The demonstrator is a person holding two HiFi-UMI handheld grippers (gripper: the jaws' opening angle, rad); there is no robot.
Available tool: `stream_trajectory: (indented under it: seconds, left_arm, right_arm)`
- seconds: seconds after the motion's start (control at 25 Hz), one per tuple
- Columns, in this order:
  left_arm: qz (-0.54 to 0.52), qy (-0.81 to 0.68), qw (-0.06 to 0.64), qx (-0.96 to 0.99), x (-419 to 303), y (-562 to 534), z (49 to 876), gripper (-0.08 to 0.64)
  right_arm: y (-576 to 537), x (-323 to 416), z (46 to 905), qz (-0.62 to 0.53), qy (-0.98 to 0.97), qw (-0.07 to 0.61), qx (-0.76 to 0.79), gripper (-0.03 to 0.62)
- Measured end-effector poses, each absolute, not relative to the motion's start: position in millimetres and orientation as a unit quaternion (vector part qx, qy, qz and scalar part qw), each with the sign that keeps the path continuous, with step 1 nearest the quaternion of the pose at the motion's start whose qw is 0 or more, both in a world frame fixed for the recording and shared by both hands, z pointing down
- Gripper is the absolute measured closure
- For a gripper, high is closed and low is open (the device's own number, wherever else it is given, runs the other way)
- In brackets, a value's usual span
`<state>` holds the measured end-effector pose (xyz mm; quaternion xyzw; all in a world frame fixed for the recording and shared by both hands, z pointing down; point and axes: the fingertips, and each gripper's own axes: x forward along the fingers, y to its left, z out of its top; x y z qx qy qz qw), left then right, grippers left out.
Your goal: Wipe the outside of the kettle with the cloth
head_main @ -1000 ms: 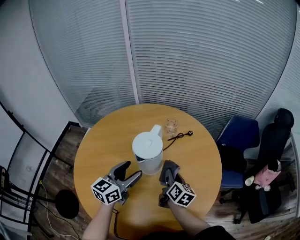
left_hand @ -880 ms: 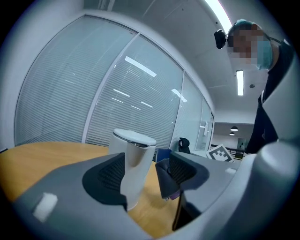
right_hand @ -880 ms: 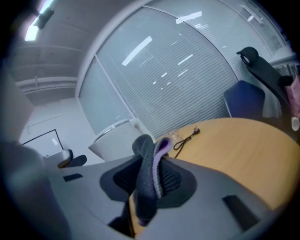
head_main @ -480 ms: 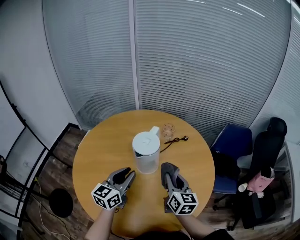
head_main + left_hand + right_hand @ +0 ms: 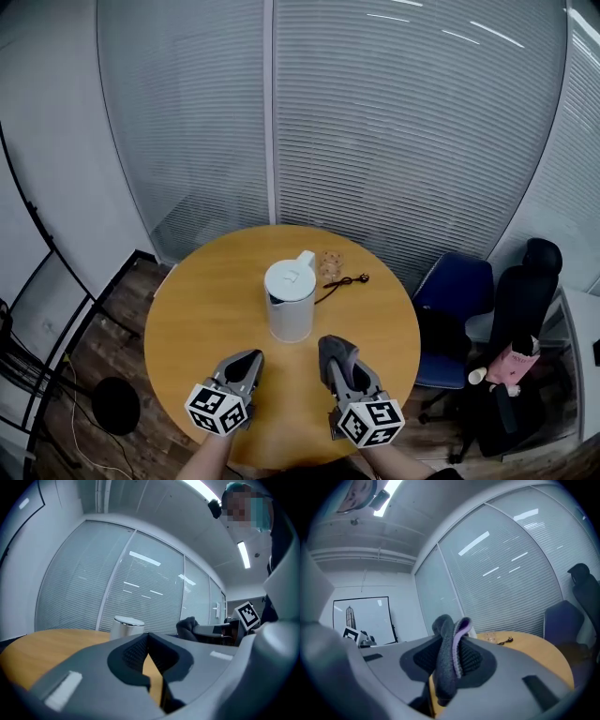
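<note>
Both grippers have drawn back to the near edge of the worktop, apart from the kettle, which stands alone near its middle. The left gripper has just closed its jaws on nothing, while the right gripper still pinches the grey cloth in its jaws. With the cloth off the kettle, wiping looks finished or paused.

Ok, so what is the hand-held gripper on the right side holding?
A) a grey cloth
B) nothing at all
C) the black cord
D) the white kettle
A: the right hand-held gripper is shut on the folded grey cloth with a lilac edge, and the white plastic kettle stands apart from it on the round wooden table.
</note>
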<state>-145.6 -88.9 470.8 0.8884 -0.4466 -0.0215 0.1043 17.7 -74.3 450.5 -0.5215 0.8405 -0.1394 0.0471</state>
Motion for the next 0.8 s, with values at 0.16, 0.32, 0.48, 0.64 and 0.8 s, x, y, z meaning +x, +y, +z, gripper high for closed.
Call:
stream_trajectory:
  seconds: [0.16, 0.32, 0.48, 0.64, 0.8]
  left_arm:
    - [-0.010, -0.441, 0.088, 0.893, -137.7, -60.3, 468.7, 0.551]
    - [-0.014, -0.443, 0.090, 0.892, -131.3, -35.7, 466.6, 0.551]
    - [0.000, -0.441, 0.079, 0.894, -121.6, -9.0, 468.2, 0.551]
    - [0.007, -0.461, 0.076, 0.884, -109.8, 11.6, 471.1, 0.551]
    - [0.014, -0.494, 0.073, 0.866, -96.3, 31.3, 472.2, 0.551]
  right_arm:
    - [-47.9, 22.7, 447.0, -0.131, 0.842, 0.041, -0.522, 0.502]
    - [-29.9, 29.2, 445.1, -0.122, 0.843, 0.031, -0.522, 0.502]
    - [-15.6, 34.5, 445.9, -0.117, 0.848, 0.024, -0.516, 0.502]
    - [-1.5, 45.6, 444.5, -0.103, 0.862, 0.012, -0.497, 0.502]
    - [16.4, 68.3, 446.5, -0.094, 0.870, -0.003, -0.484, 0.502]
